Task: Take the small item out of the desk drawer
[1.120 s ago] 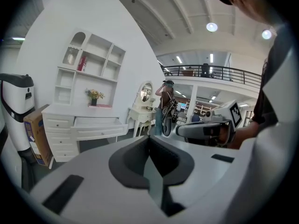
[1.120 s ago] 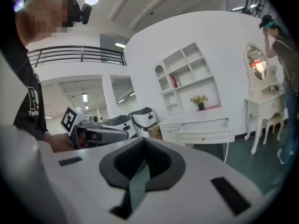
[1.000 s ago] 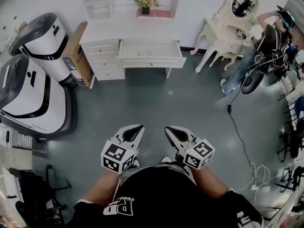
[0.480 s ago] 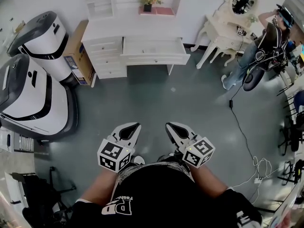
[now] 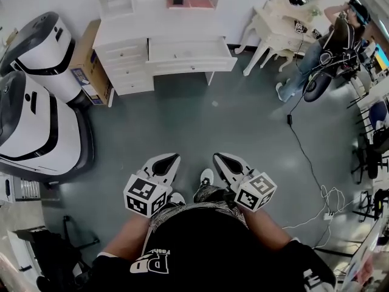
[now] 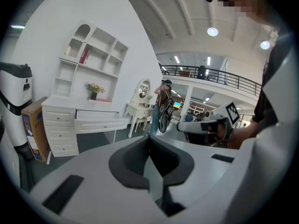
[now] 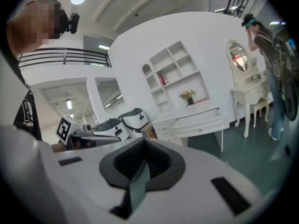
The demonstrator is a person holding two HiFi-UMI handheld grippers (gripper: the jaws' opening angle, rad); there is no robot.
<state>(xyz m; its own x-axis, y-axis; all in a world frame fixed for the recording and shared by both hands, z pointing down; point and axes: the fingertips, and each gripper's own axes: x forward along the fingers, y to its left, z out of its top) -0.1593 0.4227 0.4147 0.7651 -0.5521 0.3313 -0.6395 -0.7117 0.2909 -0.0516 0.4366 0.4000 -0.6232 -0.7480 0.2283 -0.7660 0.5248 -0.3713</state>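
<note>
Close to the body, the left gripper (image 5: 172, 158) and right gripper (image 5: 219, 157) are held with fingers closed on nothing. A shoe (image 5: 206, 177) has been set forward between them. The bench (image 5: 121, 36) remains well apart, its drawer (image 5: 191, 49) already open; the small item cannot be made out.
</note>
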